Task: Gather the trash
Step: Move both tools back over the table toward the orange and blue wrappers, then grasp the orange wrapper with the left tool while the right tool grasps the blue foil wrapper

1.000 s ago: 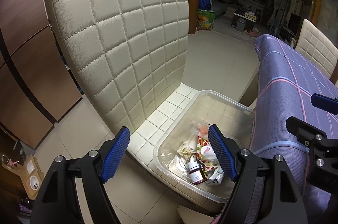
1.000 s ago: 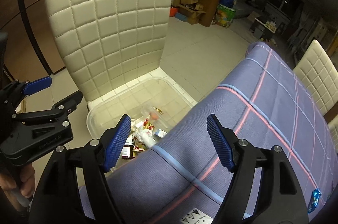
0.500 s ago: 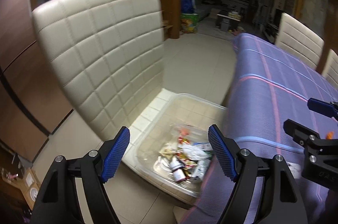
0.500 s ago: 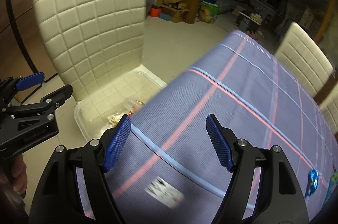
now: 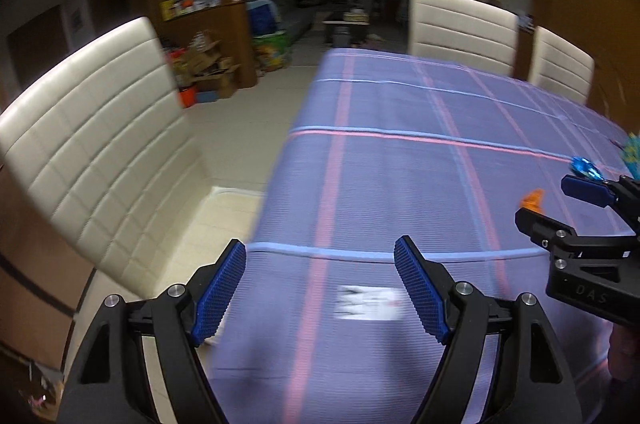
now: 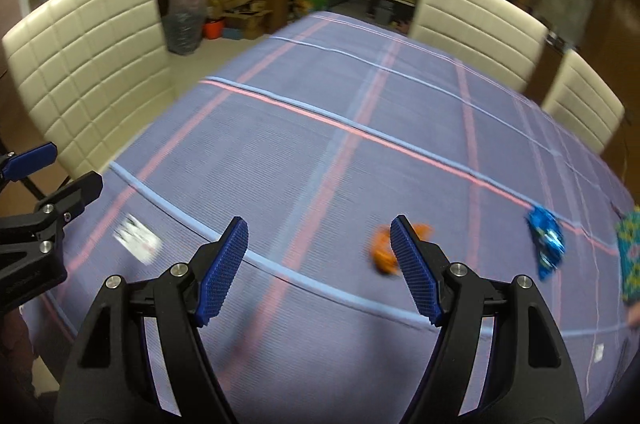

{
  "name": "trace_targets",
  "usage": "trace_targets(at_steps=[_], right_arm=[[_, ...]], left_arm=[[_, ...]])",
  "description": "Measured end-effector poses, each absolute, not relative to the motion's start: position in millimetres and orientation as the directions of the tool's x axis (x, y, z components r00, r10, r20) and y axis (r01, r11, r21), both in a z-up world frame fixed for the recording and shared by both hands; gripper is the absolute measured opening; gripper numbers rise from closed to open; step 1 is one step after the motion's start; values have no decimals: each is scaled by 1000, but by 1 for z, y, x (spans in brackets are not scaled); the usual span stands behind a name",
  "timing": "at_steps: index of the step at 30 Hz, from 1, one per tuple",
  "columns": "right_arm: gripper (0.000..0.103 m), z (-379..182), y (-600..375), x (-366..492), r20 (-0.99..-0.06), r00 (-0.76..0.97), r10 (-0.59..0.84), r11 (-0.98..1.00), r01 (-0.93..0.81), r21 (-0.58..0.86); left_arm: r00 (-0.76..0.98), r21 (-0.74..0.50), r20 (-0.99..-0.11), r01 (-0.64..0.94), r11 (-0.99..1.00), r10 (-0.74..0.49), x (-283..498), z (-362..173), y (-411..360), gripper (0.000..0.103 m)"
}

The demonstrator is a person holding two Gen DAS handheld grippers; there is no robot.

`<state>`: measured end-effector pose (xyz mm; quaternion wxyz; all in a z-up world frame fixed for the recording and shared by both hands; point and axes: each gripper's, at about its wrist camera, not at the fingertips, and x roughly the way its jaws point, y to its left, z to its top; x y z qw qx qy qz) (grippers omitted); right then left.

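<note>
While both tools hang over the table, the left wrist view shows the left gripper (image 5: 320, 288) with its blue ribbed pads standing wide apart and nothing between them. Just beyond and between its fingers, slightly toward the right one, a flat white printed paper scrap (image 5: 369, 308) lies on the purple cloth with pink and blue stripes (image 5: 400, 164); motion blur hides its print and its exact outline, though it seems longer from left to right. Farther to the right, an orange crumpled wrapper (image 5: 532, 199) sits just behind the fingertip of the right gripper (image 5: 556, 202), and a shiny blue foil wrapper (image 5: 585, 169) lies beyond that.

From the right wrist view, the right gripper (image 6: 318, 272) is likewise spread wide and empty. The orange wrapper (image 6: 382, 252) lies close ahead, partly hidden behind its right finger, so it sits to the right of the tongs' centre line. The blue foil wrapper (image 6: 546, 244) lies well to the right, with its long axis running near to far, and a teal patterned packet (image 6: 630, 256) shows at the right edge. The paper scrap (image 6: 138, 236) lies at the left, near the left gripper (image 6: 66, 170).

By this layout, I judge the left hand nearer the paper and the right hand nearer the orange wrapper, which calls for a small shift rightward.
</note>
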<state>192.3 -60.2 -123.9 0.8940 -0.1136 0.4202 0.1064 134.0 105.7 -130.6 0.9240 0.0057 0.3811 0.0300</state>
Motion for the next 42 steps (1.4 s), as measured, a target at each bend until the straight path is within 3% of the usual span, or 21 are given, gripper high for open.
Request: trace_targets(at_steps=[12, 21, 22, 25, 30, 33, 36, 40, 42], right_arm=[[69, -140, -203, 198, -798, 602, -18, 995, -65, -71], [68, -153, -261, 217, -810, 584, -51, 999, 19, -50], [68, -154, -266, 221, -813, 580, -52, 999, 26, -45], [67, -158, -276, 233, -818, 572, -54, 999, 37, -40], [64, -164, -281, 247, -826, 562, -47, 999, 41, -29], [56, -170, -284, 256, -835, 548, -40, 999, 50, -15], [39, -177, -287, 265, -851, 524, -33, 998, 60, -2], [24, -178, -289, 267, -848, 529, -28, 998, 70, 11], [21, -176, -290, 264, -841, 541, -6, 997, 72, 39]], left_arm=[[659, 81, -748, 208, 975, -78, 164, -144, -39, 75], [591, 74, -800, 274, 959, -107, 195, -164, -89, 74], [581, 76, -808, 270, 960, -99, 199, -167, -92, 73], [532, 49, -840, 273, 961, -108, 209, -178, -94, 52], [522, 21, -844, 263, 965, -124, 219, -180, -91, 42], [520, 21, -845, 269, 963, -127, 226, -179, -94, 29], [514, 17, -847, 276, 961, -133, 233, -178, -96, 25], [522, 15, -842, 279, 960, -138, 236, -175, -95, 22], [522, 14, -841, 280, 960, -140, 235, -174, -95, 21]])
